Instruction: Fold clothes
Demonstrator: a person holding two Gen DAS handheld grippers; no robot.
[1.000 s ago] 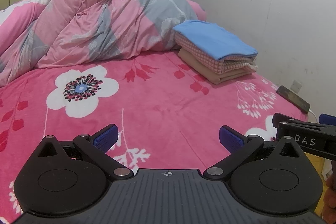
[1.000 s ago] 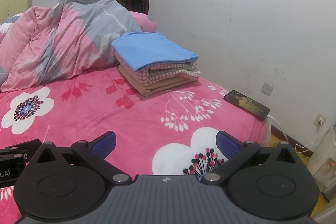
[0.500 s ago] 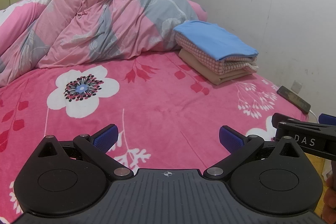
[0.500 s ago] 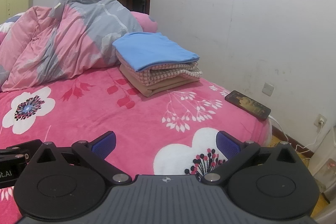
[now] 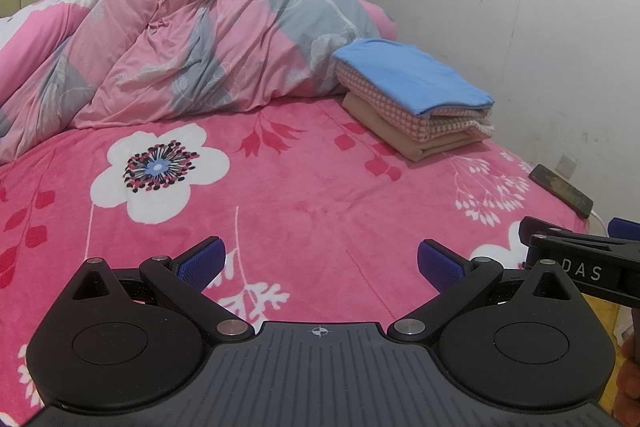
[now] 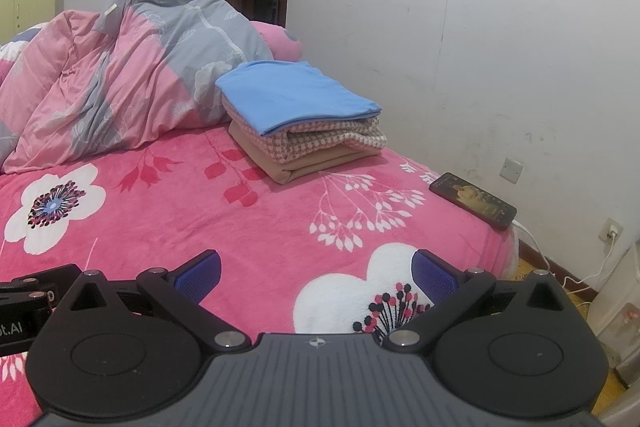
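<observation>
Your left gripper (image 5: 318, 261) hovers low over the near part of the bed (image 5: 304, 195), its jaws spread wide with nothing between the blue pads (image 5: 202, 259) — only the pink floral blanket shows in the gap. Your right gripper (image 6: 316, 269) is in the same pose just beside it, jaws wide apart and empty, over a white flower print near the bed's right edge.

The clothes are already folded: a neat stack (image 6: 302, 117) sits at the far right of the bed, well apart from both grippers. It has a blue piece (image 6: 296, 93) on top, a pink-and-white checked piece (image 6: 320, 143) under it, and a tan piece (image 6: 304, 165) at the bottom. The stack's far side touches the crumpled pink-and-grey duvet (image 5: 208, 43) heaped across the back of the bed.

A dark phone (image 6: 472, 201) lies near the right edge of the bed — a white cable (image 6: 536, 239) runs off from its end toward the wall.
</observation>
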